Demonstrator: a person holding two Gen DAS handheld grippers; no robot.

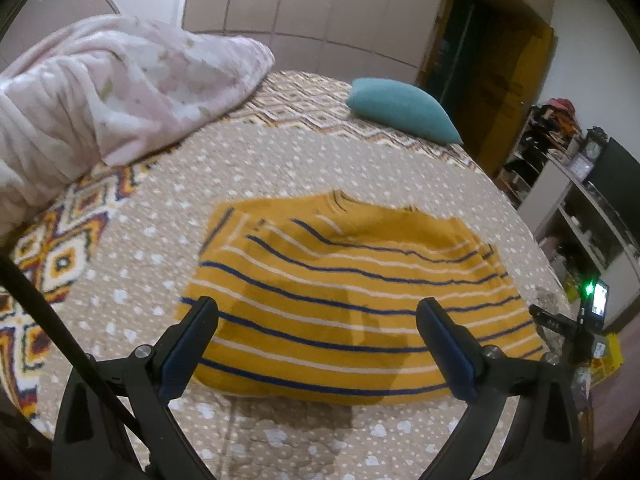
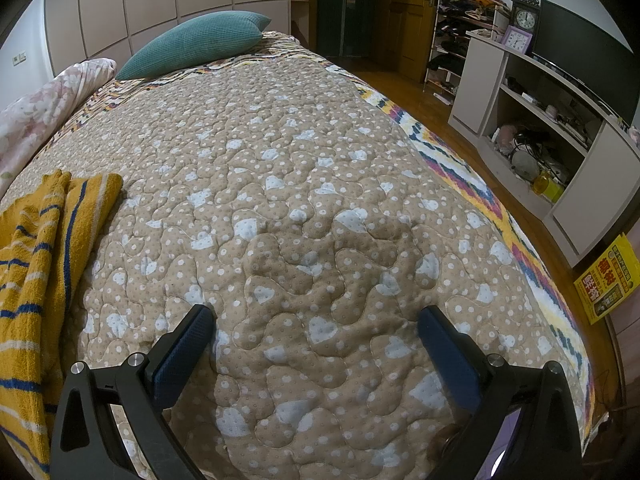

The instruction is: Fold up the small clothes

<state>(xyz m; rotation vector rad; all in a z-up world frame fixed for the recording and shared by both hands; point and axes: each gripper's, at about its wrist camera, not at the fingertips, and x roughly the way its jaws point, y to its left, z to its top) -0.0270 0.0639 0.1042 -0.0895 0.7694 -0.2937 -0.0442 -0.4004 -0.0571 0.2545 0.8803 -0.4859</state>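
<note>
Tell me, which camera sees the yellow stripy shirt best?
The left wrist camera. There the whole yellow striped shirt lies spread on the bed, right ahead of the open left gripper. The right wrist camera catches only part of it at the left edge; the open right gripper faces bare quilt.

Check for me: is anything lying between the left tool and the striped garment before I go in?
Nothing visible is in the way. The left tool is open directly over the near part of the mustard striped garment, which lies flat on the quilted bedspread. The pink blanket and teal pillow sit well beyond it.
</note>
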